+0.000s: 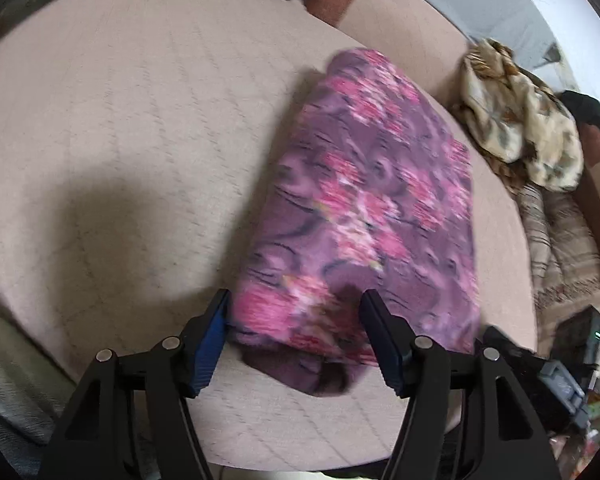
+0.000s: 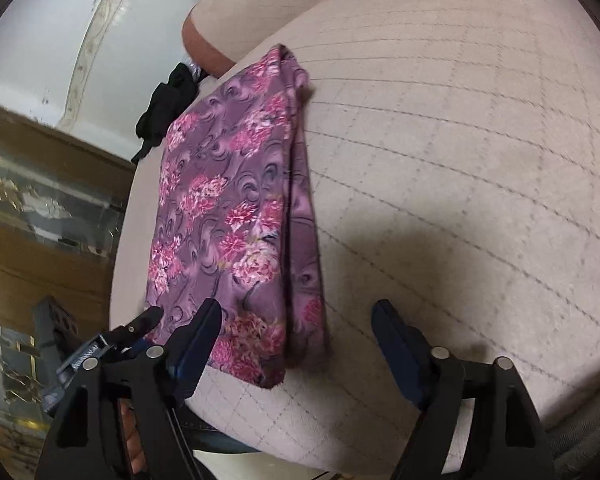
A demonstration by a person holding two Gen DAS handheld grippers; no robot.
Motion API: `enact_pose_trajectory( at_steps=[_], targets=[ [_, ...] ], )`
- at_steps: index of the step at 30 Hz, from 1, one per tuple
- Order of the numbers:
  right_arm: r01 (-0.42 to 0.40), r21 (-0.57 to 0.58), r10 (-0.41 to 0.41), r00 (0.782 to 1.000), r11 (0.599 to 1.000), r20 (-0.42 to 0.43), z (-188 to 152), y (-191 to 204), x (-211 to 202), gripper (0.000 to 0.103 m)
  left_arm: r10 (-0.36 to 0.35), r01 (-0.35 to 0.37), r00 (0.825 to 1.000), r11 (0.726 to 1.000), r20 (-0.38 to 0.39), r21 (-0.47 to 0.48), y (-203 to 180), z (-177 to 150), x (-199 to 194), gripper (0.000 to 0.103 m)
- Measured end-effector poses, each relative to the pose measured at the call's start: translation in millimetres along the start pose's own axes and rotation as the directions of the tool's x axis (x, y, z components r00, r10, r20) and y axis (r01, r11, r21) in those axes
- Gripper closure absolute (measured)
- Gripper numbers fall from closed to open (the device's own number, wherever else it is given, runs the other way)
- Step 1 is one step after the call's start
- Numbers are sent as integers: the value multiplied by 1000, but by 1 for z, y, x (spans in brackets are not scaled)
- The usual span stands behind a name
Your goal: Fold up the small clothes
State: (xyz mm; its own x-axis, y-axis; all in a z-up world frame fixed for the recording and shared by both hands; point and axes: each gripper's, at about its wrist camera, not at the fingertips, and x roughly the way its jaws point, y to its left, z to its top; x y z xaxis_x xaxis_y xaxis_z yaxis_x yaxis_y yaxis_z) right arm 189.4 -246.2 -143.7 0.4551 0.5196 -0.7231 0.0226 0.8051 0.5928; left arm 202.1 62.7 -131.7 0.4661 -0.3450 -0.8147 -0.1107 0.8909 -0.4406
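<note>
A purple cloth with pink flowers [image 1: 364, 208] lies folded into a long rectangle on the beige quilted cushion [image 1: 120, 120]. My left gripper [image 1: 294, 312] is open, its jaws standing either side of the cloth's near end, just above it. In the right wrist view the same cloth [image 2: 236, 216] lies flat with its layered edge facing right. My right gripper [image 2: 296, 320] is open and empty over the cloth's near right corner. The left gripper shows at the lower left of the right wrist view [image 2: 140, 326].
A crumpled cream and brown patterned cloth [image 1: 520, 128] lies on the sofa back at the right. A black garment [image 2: 168, 100] lies beyond the cushion's far edge. A wooden and glass cabinet [image 2: 40, 220] stands past the cushion's left edge.
</note>
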Motion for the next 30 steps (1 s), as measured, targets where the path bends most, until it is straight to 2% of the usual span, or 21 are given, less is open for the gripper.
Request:
enact_pose_trajectory(
  at_steps=[1, 2, 4, 5, 7, 8, 12, 15, 19, 22, 23, 24, 25, 26, 27, 28, 30],
  targets=[
    [-9, -9, 8, 1000, 1000, -24, -1, 3, 7, 56, -6, 6, 1000, 1000, 1, 1, -2, -1, 1, 41],
    [-17, -13, 16, 998, 1000, -54, -2, 3, 11, 79, -5, 5, 1000, 1000, 5, 5, -3, -1, 0, 43],
    [25, -57, -28, 998, 998, -56, -3, 9, 15, 88, -10, 10, 1000, 1000, 4, 4, -3, -2, 2, 51],
    [40, -78, -45, 997, 996, -57, -2, 12, 15, 90, -5, 5, 1000, 1000, 8, 0, -2, -2, 1, 61],
    [42, -73, -46, 998, 996, -51, -1, 13, 13, 92, -4, 4, 1000, 1000, 16, -1, -1, -1, 0, 78],
    [41, -69, -44, 998, 997, -48, -1, 12, 11, 93, 7, -7, 999, 1000, 31, 5, -1, -1, -5, 90],
    [-32, -24, 31, 999, 999, -9, 5, 10, -13, 95, -42, 40, 997, 999, 69, 36, -5, -2, -34, 91],
    [-82, 3, 82, 997, 997, 4, -1, 8, -32, 95, -66, 63, 996, 997, 58, 50, -6, -16, -54, 91],
    [-22, 36, 25, 997, 999, -70, -16, -7, -17, 94, 5, -3, 999, 999, -42, 52, 6, -34, -25, 91],
    [-21, 56, 25, 998, 998, -64, -9, -7, -10, 89, -15, 15, 998, 1000, -65, 3, 12, -24, -18, 87],
    [3, 32, -1, 999, 999, -46, -7, -3, -15, 89, -16, 16, 998, 1000, -60, -2, 13, -23, -20, 80],
    [29, 7, -29, 999, 1000, -27, -7, 1, -18, 79, 1, -1, 999, 1000, -55, -1, 14, -24, -22, 67],
    [55, -14, -55, 998, 998, -10, -8, 4, -22, 71, 18, -18, 999, 1000, -49, 2, 15, -24, -24, 63],
    [80, -21, -80, 997, 997, 2, -10, 6, -27, 50, 35, -35, 999, 999, -38, 6, 15, -26, -26, 59],
    [93, -17, -93, 996, 996, 9, -11, 7, -31, 35, 59, -58, 998, 998, -15, 19, 12, -30, -32, 57],
    [92, -9, -92, 996, 996, 18, -13, 5, -37, 31, 68, -68, 998, 997, 4, 38, 9, -31, -37, 55],
    [72, 17, -73, 997, 997, 38, -21, 4, -49, 26, 93, -100, 993, 990, 65, 98, -3, -37, -50, 40]
  ],
)
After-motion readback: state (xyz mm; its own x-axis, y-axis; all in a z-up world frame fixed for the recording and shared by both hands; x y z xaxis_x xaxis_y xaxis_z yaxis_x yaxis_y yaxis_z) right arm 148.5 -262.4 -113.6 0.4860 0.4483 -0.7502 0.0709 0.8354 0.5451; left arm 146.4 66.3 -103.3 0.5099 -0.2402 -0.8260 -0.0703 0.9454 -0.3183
